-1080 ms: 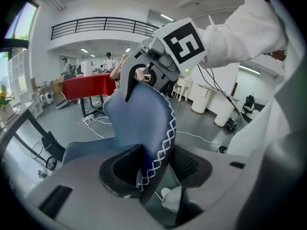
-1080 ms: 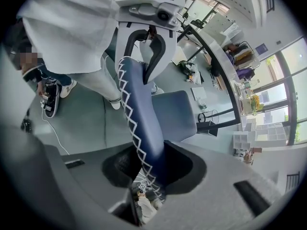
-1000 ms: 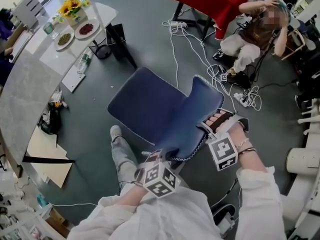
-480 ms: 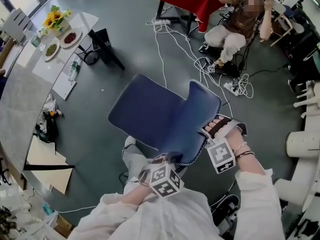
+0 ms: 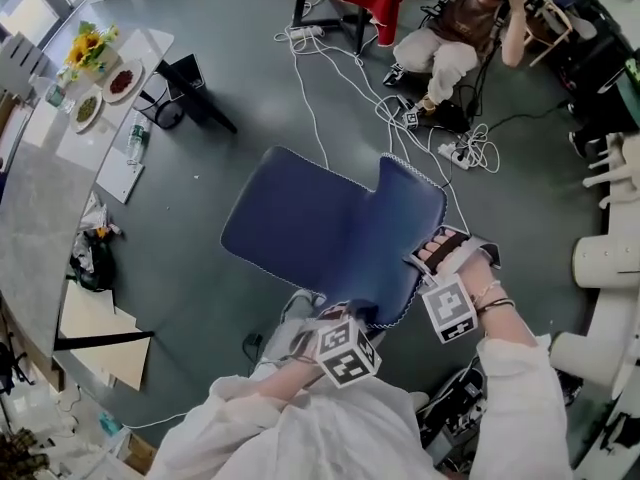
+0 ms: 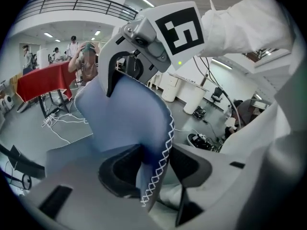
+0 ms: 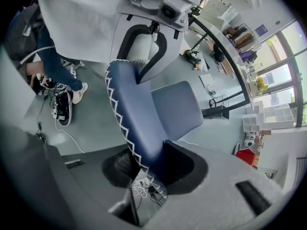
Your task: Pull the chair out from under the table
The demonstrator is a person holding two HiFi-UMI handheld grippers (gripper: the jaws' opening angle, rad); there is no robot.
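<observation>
Chair (image 5: 300,223) sits out on the grey floor (image 5: 200,298), well apart from the desk (image 5: 45,188) at the left edge, with its seat on the desk side and its backrest (image 5: 405,233) toward you. Your left gripper (image 5: 340,315) is clenched on the backrest's stitched top edge. In the left gripper view the blue fabric is pinched between both pads. Your right gripper (image 5: 432,260) grasps the same edge further along. In the right gripper view the white zigzag seam runs straight through the jaws, with the pads pressed on it. Both grippers are angled downward. The desk carries sunflowers (image 5: 88,48) and two plates (image 5: 120,80). White cables (image 5: 330,78) snake over the floor beyond the chair, near a seated person (image 5: 445,43).
</observation>
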